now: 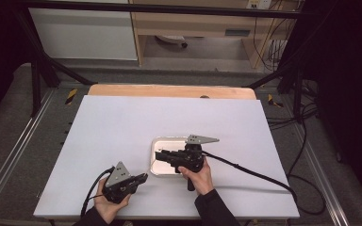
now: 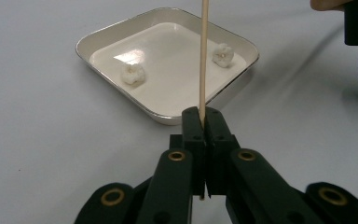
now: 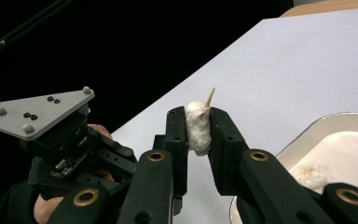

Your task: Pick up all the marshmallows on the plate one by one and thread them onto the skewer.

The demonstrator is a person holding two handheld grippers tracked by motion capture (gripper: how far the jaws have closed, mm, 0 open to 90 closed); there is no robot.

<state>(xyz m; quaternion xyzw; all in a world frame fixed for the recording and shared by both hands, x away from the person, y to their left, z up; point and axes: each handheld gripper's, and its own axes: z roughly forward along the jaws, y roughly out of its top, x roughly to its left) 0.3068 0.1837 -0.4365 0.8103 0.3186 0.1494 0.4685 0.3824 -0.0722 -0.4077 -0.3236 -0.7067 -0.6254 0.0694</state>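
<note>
1. The left gripper (image 2: 203, 116) is clamped tight on a thin wooden skewer (image 2: 203, 56), which stands upright, a steady spike for threading.
2. The right gripper (image 3: 198, 122) pinches a white puffy piece (image 3: 197, 126) between narrow jaws, with the skewer's tip poking out of its top, so it looks freshly speared.
3. In the left gripper view, 2 more white pieces (image 2: 133, 73) wait in the shallow metal tray (image 2: 168, 116) just ahead, likely next.

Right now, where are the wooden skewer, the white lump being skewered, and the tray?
wooden skewer (image 2: 204, 56), left gripper view, mid-shaft.
white lump (image 3: 197, 128), right gripper view, its front face.
tray (image 2: 121, 32), left gripper view, its far-left rim.
</note>
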